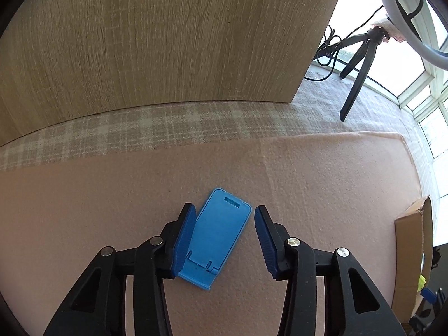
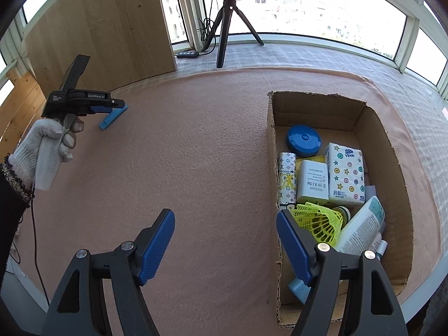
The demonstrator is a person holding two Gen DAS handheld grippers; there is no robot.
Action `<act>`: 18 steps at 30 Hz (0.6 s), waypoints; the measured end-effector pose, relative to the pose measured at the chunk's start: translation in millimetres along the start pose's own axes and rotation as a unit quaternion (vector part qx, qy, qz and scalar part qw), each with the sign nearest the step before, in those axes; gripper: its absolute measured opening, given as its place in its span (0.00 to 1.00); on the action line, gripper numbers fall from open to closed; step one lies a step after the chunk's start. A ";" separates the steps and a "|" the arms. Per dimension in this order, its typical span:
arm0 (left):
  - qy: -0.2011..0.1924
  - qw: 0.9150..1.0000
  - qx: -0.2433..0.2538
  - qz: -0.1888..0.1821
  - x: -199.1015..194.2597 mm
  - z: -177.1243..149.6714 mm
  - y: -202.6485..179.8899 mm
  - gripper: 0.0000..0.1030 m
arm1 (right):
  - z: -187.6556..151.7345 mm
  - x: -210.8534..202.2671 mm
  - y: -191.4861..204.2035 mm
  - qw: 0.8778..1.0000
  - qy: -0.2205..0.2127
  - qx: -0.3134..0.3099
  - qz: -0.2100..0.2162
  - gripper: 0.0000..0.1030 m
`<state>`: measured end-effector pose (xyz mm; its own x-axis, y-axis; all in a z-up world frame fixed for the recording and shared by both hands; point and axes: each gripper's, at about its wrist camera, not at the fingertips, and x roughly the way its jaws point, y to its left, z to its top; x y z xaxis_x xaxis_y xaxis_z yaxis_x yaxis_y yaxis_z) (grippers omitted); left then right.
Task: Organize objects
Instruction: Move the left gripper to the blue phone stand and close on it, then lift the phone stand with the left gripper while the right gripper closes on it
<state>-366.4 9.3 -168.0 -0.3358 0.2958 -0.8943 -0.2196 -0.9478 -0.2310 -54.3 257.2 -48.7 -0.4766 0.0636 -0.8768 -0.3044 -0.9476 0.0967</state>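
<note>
Left gripper (image 1: 224,235) straddles a blue phone stand (image 1: 217,238) on the pink-covered bench (image 1: 112,196); right gripper (image 2: 225,240) hangs empty beside the cardboard box (image 2: 392,145).

The blue phone stand lies folded flat on the pink cloth, far left of the box. The left gripper's jaws stand partly open around it: one pad sits against or just over the stand's left edge, the other pad is clear of its right edge, so it is not clamped. A gloved hand (image 2: 42,145) holds that gripper. The right gripper's jaws stand wide with nothing between them, one finger over the box's near-left wall. Inside the box lie a round blue case (image 2: 303,139), a tissue pack (image 2: 346,175), a white adapter (image 2: 312,180), a yellow shuttlecock (image 2: 322,219) and a white tube (image 2: 361,226).
</note>
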 end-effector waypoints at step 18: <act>-0.013 1.000 0.008 0.008 -2.3 -31.2 -9.2 0.21 | 7.8 9.9 10.6 1.000 0.005 -0.004 0.017 0.69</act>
<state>-335.0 13.7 -175.7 -0.3621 0.2845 -0.8876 -0.2281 -0.9504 -0.2115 -68.6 250.2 -52.7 -0.4778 0.0289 -0.8780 -0.2811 -0.9519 0.1217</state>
